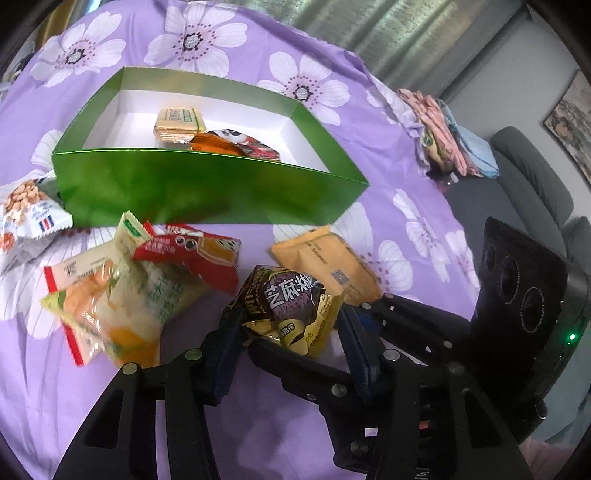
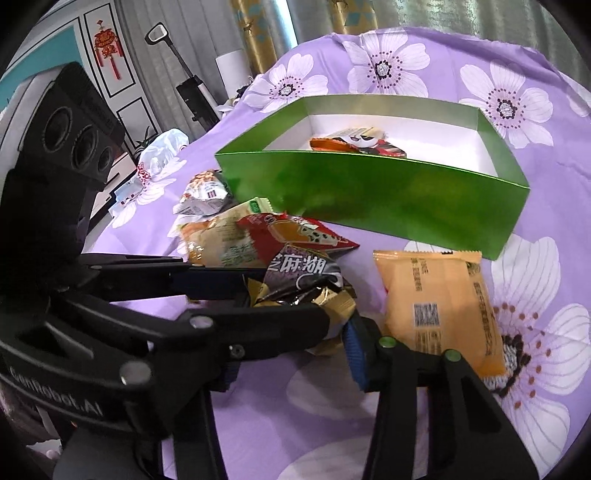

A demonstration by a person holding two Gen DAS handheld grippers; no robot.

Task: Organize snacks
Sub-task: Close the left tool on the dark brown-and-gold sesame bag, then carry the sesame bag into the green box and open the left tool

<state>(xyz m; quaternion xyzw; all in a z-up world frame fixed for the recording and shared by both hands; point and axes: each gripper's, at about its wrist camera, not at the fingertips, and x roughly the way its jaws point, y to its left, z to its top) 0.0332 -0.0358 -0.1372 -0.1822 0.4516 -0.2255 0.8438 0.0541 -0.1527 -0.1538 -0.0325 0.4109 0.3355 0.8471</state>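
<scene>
A purple flowered cloth (image 1: 229, 33) covers the bench. On it sits an open green box (image 1: 207, 192) with white insides, holding a cracker pack (image 1: 179, 123) and a panda-print packet (image 2: 369, 142). In front of the box lies a loose pile: a peanut bag (image 1: 26, 214), a pale green-lettered pouch (image 1: 122, 299), a red packet (image 1: 192, 254) and a flat orange packet (image 2: 439, 310). Both tools meet at a small gold-and-purple sesame paste sachet (image 1: 291, 306): the left tool (image 1: 291, 332) stands half open around it, and the right tool (image 2: 291, 325) pinches its crumpled edge.
</scene>
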